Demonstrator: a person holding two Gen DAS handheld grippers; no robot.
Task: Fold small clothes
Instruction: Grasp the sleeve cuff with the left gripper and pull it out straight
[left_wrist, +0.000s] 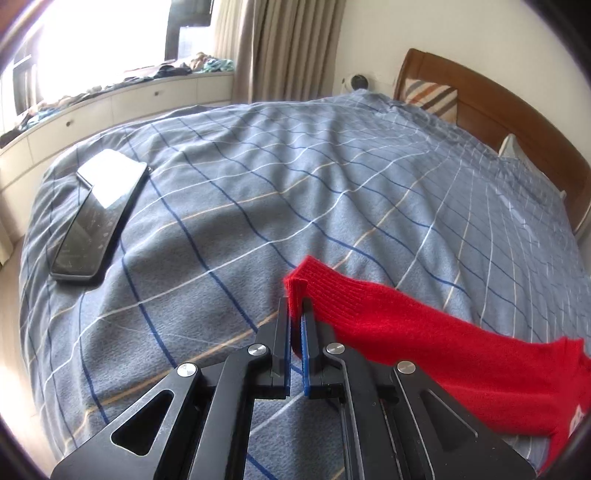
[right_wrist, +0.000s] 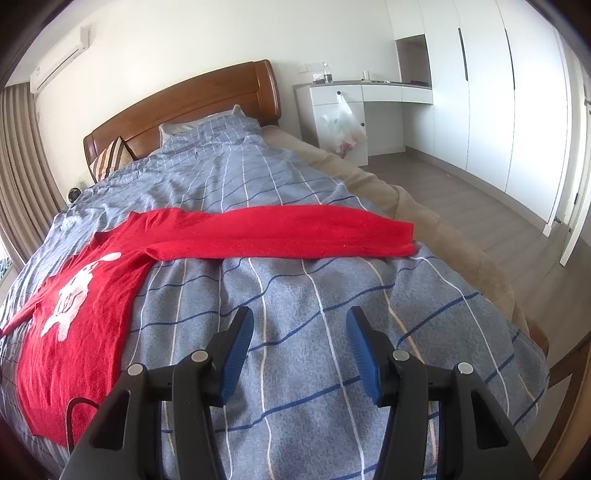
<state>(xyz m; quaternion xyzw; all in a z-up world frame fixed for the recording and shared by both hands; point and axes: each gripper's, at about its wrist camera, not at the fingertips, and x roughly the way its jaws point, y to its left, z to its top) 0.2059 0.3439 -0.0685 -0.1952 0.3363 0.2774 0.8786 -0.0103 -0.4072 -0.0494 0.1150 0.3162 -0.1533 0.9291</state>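
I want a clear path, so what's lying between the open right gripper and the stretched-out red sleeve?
Nothing but bare plaid blanket. The right wrist view shows the right gripper open, apart from the sweater sleeve, with only wrinkled cover between them.

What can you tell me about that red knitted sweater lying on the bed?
The red knitted sweater looks like soft ribbed wool, with a white cartoon figure on its front. It lies flat, face up, on the blue-grey checked blanket, one long sleeve stretched straight out sideways. The left hand-held gripper is shut on the cuff of the other sleeve. The right hand-held gripper is open, not touching it.
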